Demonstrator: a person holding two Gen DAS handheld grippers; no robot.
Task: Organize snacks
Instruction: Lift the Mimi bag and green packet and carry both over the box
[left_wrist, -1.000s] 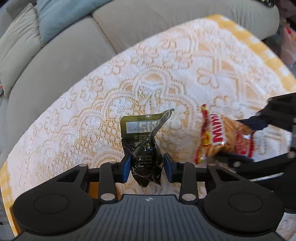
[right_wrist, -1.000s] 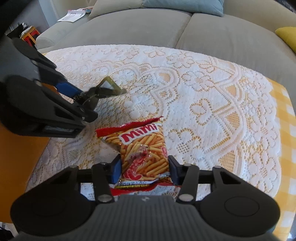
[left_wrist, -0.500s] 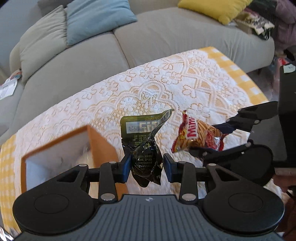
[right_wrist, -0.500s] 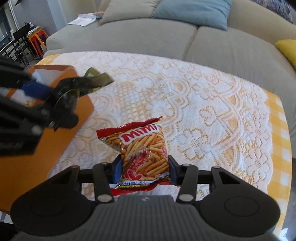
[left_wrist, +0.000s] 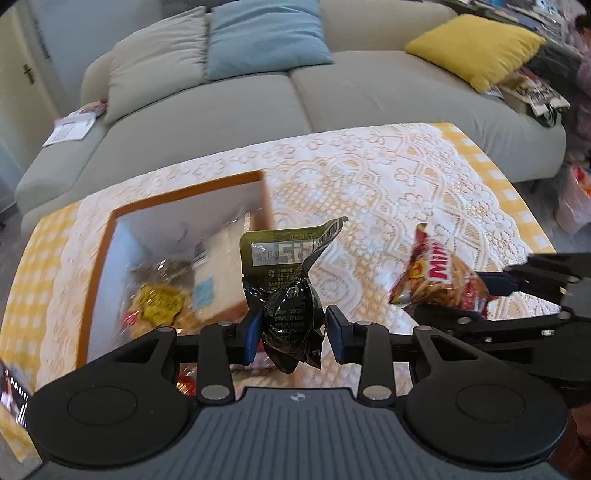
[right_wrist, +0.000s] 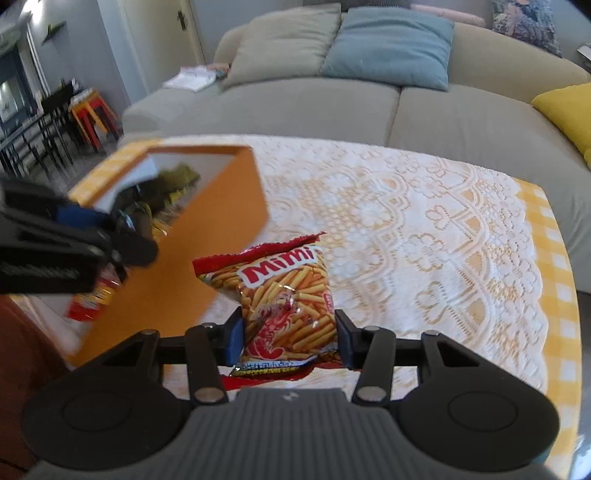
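My left gripper (left_wrist: 291, 334) is shut on a dark green snack pouch (left_wrist: 290, 291) and holds it in the air over the right edge of an orange open box (left_wrist: 107, 236) with several snacks inside. My right gripper (right_wrist: 290, 338) is shut on a red Mimi snack bag (right_wrist: 286, 302), held above the lace tablecloth right of the box (right_wrist: 207, 236). The right gripper and its bag (left_wrist: 439, 280) show at the right of the left wrist view. The left gripper (right_wrist: 122, 225) shows at the left of the right wrist view, over the box opening.
A lace cloth over a yellow checked one covers the table (left_wrist: 406, 184). A grey sofa (left_wrist: 258, 99) with blue, grey and yellow cushions stands behind it. Chairs and a red stool (right_wrist: 92, 110) stand far left.
Both grippers rose and moved left with their snacks. The orange box came into view, and the left gripper now hangs over its opening.
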